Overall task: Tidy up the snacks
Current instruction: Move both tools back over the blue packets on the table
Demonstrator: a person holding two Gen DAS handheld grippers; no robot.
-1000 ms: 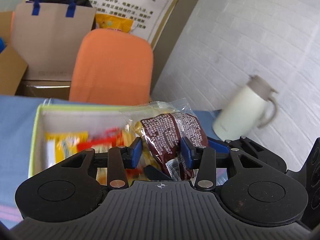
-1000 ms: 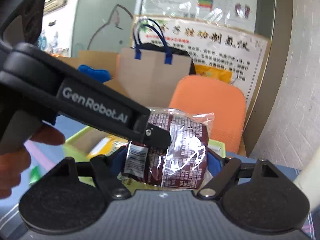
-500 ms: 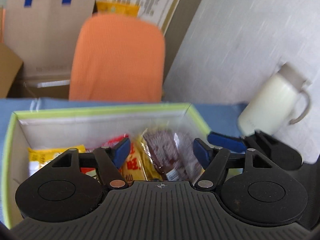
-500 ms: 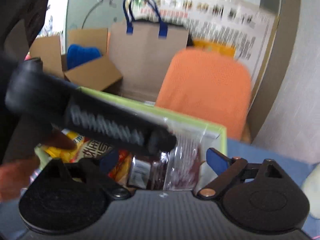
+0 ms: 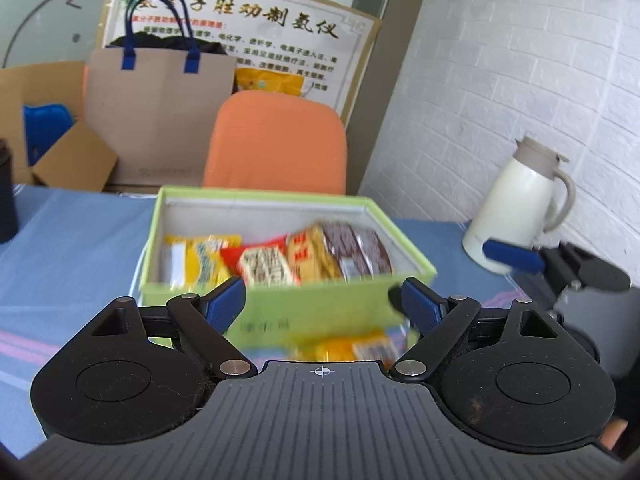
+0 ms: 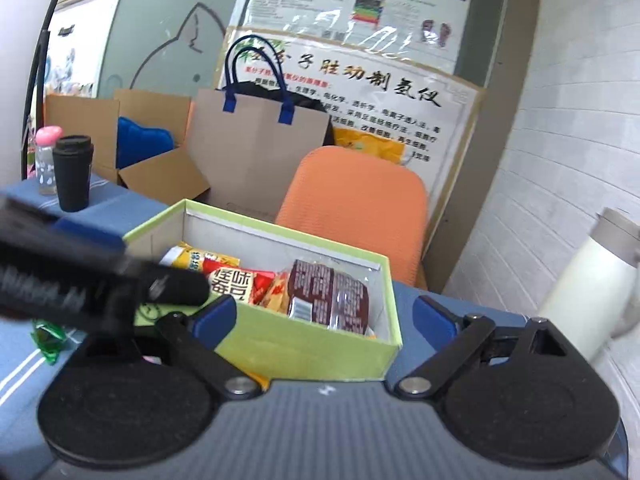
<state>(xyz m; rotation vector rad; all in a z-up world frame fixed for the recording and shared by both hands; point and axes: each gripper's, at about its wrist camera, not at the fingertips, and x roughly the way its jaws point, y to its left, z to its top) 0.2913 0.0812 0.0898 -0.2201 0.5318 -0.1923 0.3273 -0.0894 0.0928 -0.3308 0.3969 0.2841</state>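
Fingers (image 5: 226, 300) apart before snack-filled box (image 5: 320, 312)

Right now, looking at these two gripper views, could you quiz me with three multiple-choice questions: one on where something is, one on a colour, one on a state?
1. Where does the brown snack packet lie?
A. inside the green box
B. on the orange chair
C. beside the white jug

2. What colour is the cup on the table's far corner?
A. red
B. black
C. yellow

3. How do the jaws of the right gripper stand?
A. clamped on a packet
B. closed on the box wall
C. open, holding nothing

Answers: 1 A, it rests among other packets at the box's right end. 2 B, cup and lid are black. 3 C, the blue pads stand wide apart with nothing between them.
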